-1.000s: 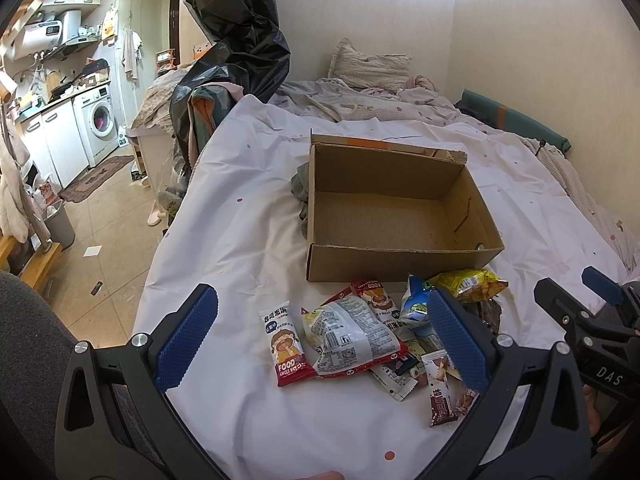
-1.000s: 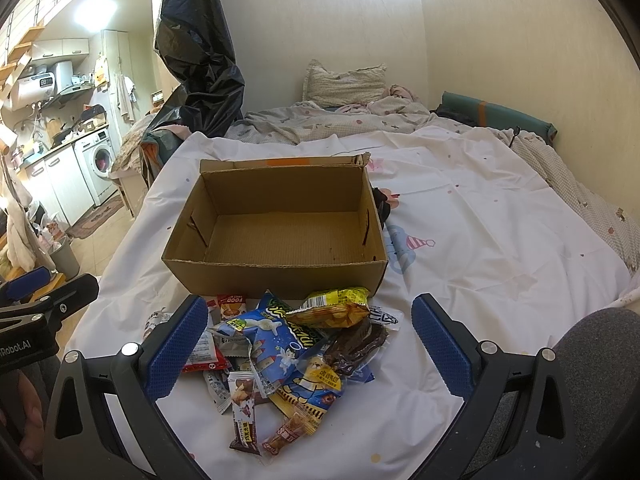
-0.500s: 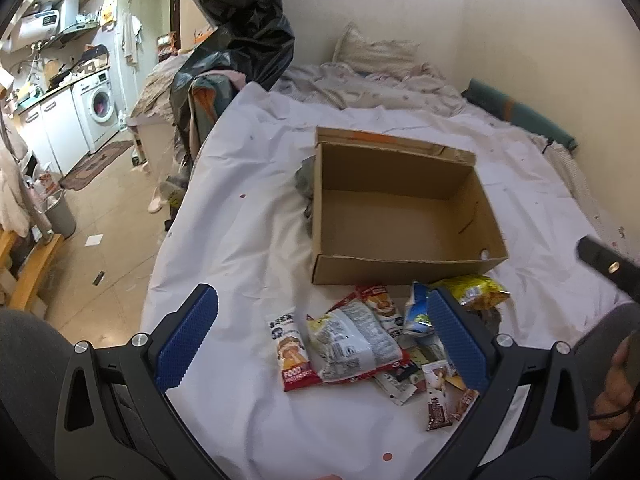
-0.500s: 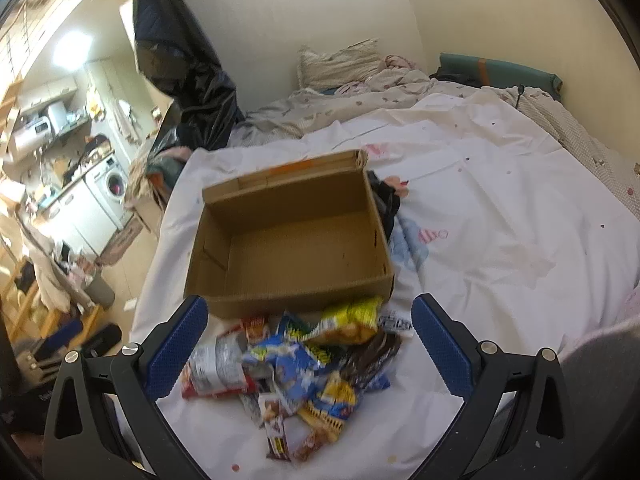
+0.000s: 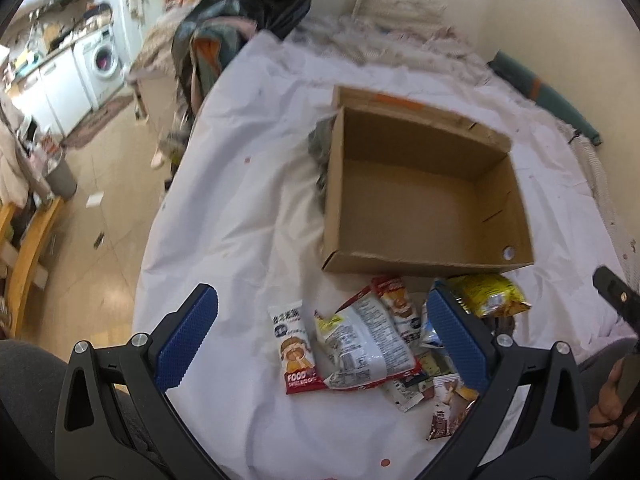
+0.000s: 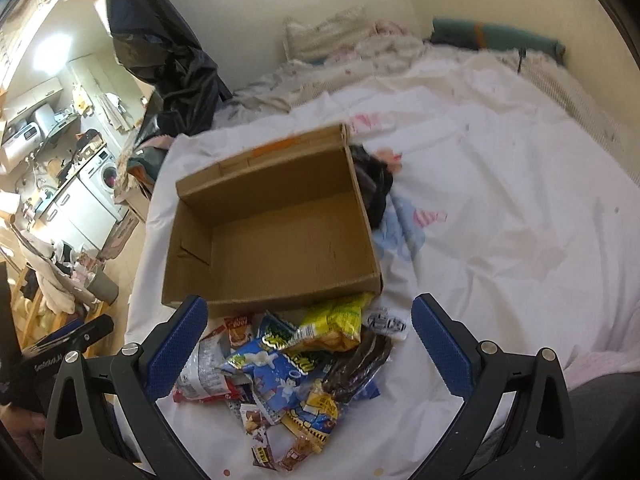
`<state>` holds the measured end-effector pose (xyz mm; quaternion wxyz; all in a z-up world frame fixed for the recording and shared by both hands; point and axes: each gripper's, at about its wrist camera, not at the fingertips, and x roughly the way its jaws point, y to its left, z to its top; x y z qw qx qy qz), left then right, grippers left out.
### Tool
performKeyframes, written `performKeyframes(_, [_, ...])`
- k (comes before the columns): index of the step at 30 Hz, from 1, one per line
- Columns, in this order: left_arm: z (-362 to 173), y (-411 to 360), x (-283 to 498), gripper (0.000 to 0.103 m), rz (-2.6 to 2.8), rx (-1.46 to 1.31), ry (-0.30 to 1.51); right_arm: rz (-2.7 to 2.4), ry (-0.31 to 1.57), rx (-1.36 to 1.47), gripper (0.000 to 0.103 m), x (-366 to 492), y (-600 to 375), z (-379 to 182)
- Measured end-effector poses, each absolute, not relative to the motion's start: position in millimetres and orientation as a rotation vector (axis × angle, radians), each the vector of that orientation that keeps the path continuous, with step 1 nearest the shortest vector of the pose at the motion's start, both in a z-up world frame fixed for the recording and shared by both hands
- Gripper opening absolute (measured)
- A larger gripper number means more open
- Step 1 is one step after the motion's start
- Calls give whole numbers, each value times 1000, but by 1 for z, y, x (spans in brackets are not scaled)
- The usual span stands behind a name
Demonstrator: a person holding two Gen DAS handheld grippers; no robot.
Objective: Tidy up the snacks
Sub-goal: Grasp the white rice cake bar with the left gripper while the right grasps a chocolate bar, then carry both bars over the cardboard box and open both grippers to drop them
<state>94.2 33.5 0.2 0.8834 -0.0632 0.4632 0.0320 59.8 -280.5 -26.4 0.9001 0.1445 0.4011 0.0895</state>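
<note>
An empty cardboard box (image 5: pixel 424 208) (image 6: pixel 272 236) stands open on the white bed sheet. A pile of snack packets lies in front of it: a white and red rice cake packet (image 5: pixel 294 348), a large white bag (image 5: pixel 362 346), a yellow bag (image 5: pixel 490 294) (image 6: pixel 338 322), a blue bag (image 6: pixel 274 370) and a dark brown packet (image 6: pixel 358 364). My left gripper (image 5: pixel 320 340) is open and empty, held above the left part of the pile. My right gripper (image 6: pixel 306 350) is open and empty, held above the pile.
The white sheet (image 6: pixel 500 220) covers the bed to the right of the box. A dark cloth (image 6: pixel 374 184) lies against the box's far side. A black bag (image 6: pixel 168 60) and a pillow (image 6: pixel 324 36) are at the back. The floor and a washing machine (image 5: pixel 102 58) lie left.
Both grippers have risen and tilted downward over the pile and the box. Both stay open and empty. The snacks and box have not moved.
</note>
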Motion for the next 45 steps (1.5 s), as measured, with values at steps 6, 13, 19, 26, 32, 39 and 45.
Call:
performKeyframes(6, [-43,58,117,97,121,-260,1130,179,935,403,103,70,-292,-60])
performKeyframes(13, [-114,73,130,74,211,-352,1336,149,953,423,103,69,-299,-68])
performKeyframes(19, [-156,73,127,47,192,-379,1474,131,957,434,103,71,-303,-72])
performKeyframes(26, [-147,70,114,27,245,-306,1445,194,1028,469,103,74,-300,-80])
performKeyframes(32, [-123,70,91,27,234,-289,1367,466,1275,444,74,65,-247,-112])
performKeyframes(39, [-102,65,75,27,207,-294,1323,515,1405,279,55,56,-197,-140])
performKeyframes(45, [-100,81,93,27,190,-285,1306,458,1418,93,18,55,-178,-159])
